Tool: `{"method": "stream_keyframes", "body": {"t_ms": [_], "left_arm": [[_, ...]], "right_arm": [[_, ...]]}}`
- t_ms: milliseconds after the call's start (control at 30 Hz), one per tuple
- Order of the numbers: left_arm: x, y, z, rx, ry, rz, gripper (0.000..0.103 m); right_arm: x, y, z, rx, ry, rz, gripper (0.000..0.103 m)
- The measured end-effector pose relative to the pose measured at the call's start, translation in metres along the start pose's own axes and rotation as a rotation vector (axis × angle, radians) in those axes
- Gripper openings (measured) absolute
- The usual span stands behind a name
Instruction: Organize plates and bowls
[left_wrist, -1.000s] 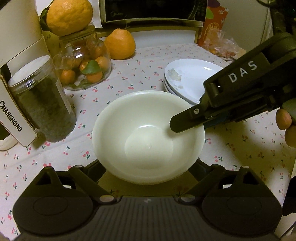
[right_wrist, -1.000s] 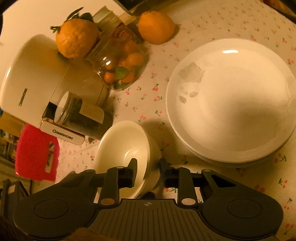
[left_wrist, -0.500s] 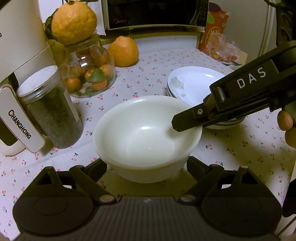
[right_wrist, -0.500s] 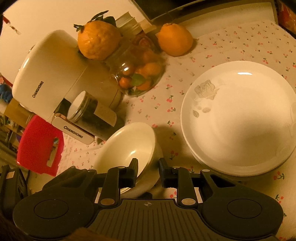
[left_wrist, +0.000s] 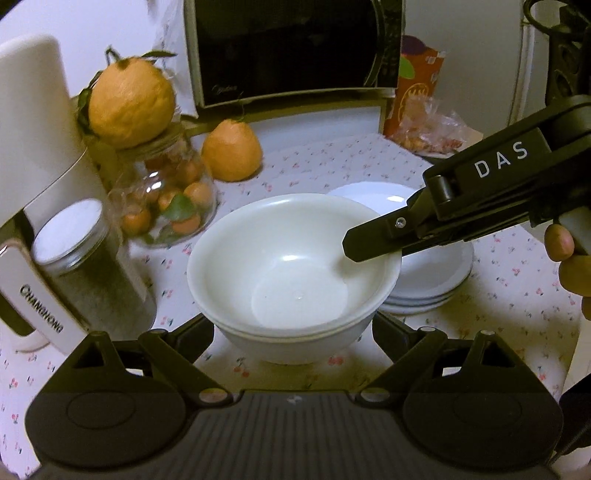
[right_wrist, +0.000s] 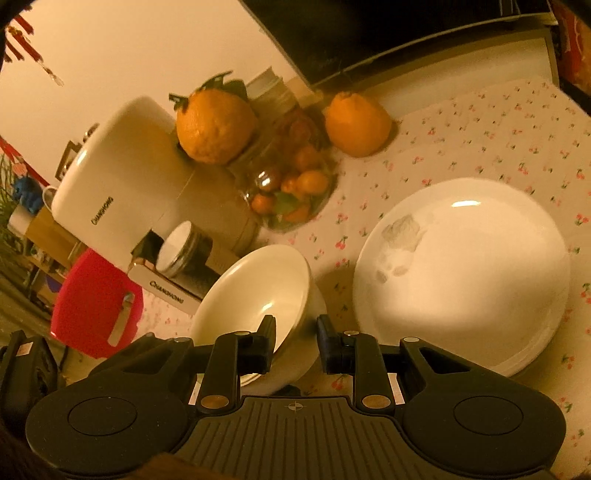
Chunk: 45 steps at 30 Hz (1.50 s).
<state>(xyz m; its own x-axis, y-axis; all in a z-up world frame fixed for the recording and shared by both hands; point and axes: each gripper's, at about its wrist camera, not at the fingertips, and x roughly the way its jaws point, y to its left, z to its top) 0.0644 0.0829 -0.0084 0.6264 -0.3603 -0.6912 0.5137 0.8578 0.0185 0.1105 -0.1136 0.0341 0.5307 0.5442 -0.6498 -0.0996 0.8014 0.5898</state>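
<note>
A stack of white bowls (left_wrist: 295, 273) is held above the flowered tablecloth (left_wrist: 317, 166); it also shows in the right wrist view (right_wrist: 258, 291). My right gripper (right_wrist: 295, 345) is shut on the stack's right rim, one finger inside (left_wrist: 373, 243) and one outside. My left gripper (left_wrist: 293, 328) is open, its fingers spread on either side of the bowls' base. A stack of white plates (right_wrist: 465, 273) lies on the cloth to the right, also in the left wrist view (left_wrist: 432, 280).
A glass jar of small oranges (left_wrist: 166, 199) topped by a large orange (left_wrist: 131, 101), a dark lidded jar (left_wrist: 88, 269), a white appliance (right_wrist: 122, 184), another orange (left_wrist: 232, 151), a microwave (left_wrist: 291, 48) and a snack bag (left_wrist: 432, 129) ring the table's back and left.
The right gripper has lifted the bowl stack off the cloth and tilted it. Both cameras have risen, so the microwave and the wall now show.
</note>
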Motion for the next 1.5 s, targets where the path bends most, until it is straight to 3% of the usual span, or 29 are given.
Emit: {"method": "stream_keyframes", "body": {"t_ms": [633, 1500], "left_arm": [[0.028, -0.041, 0.036, 0.017, -0.037, -0.031, 0.091], [0.082, -0.078, 0.049, -0.012, 0.026, -0.037, 0.090]], "right_arm": [[-0.040, -0.053, 0.026, 0.054, -0.078, -0.012, 0.024], [-0.039, -0.119, 0.038, 0.091, -0.097, -0.041, 0.024]]}}
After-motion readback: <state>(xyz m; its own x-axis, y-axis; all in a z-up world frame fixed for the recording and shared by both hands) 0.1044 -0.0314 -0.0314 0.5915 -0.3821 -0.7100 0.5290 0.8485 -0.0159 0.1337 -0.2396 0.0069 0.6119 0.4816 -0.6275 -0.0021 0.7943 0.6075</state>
